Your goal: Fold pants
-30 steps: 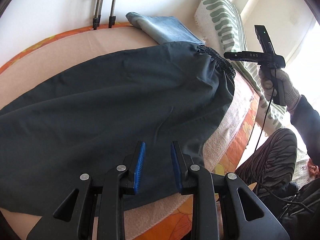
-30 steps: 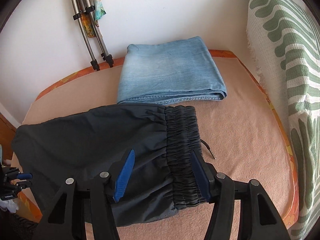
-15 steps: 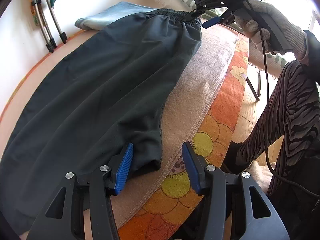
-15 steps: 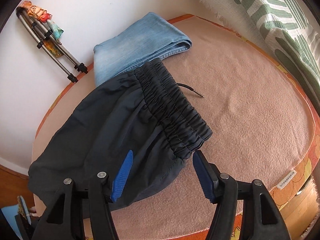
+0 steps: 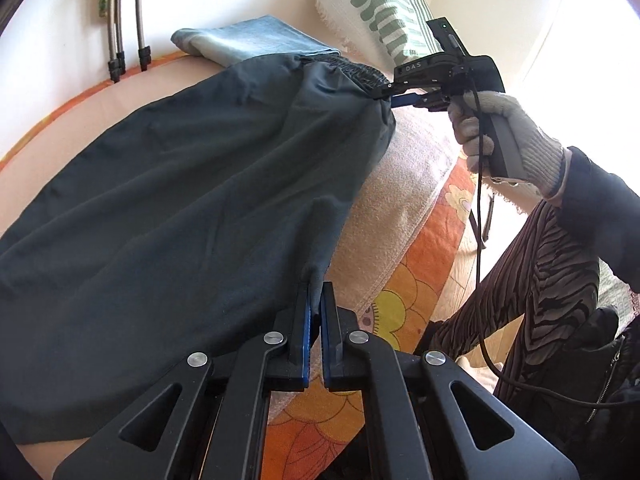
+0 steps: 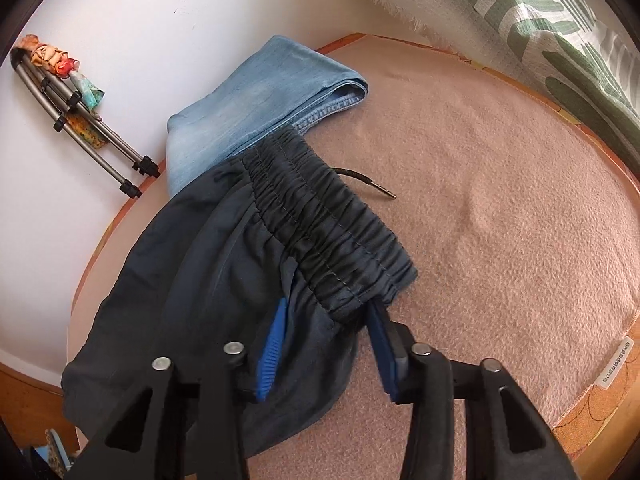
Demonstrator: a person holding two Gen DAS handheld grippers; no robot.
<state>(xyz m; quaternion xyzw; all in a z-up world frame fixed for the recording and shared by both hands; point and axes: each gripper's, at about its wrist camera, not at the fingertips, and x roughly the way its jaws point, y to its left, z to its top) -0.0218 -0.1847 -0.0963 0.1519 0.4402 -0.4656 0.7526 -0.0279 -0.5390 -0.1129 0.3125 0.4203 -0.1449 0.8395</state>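
Dark grey pants (image 5: 168,200) lie spread along a pink blanket (image 6: 500,240), elastic waistband (image 6: 320,224) at the far end. My left gripper (image 5: 315,312) is shut on the pants' near hem corner and lifts a ridge of cloth. My right gripper (image 6: 328,332) straddles the near corner of the waistband with jaws apart, blue pads on either side of the cloth. It also shows in the left wrist view (image 5: 390,94), at the waistband corner, held by a gloved hand.
Folded blue jeans (image 6: 260,100) lie behind the waistband, partly under it. A drawstring end (image 6: 372,184) lies on the blanket. A green-patterned cushion (image 6: 540,20) stands at the right. Metal tripod legs (image 6: 80,132) lean on the wall. The person's striped leg (image 5: 520,280) is beside the orange flowered edge.
My left gripper closed on the pants' hem corner and raised it. My right gripper moved in so its open jaws now straddle the waistband corner.
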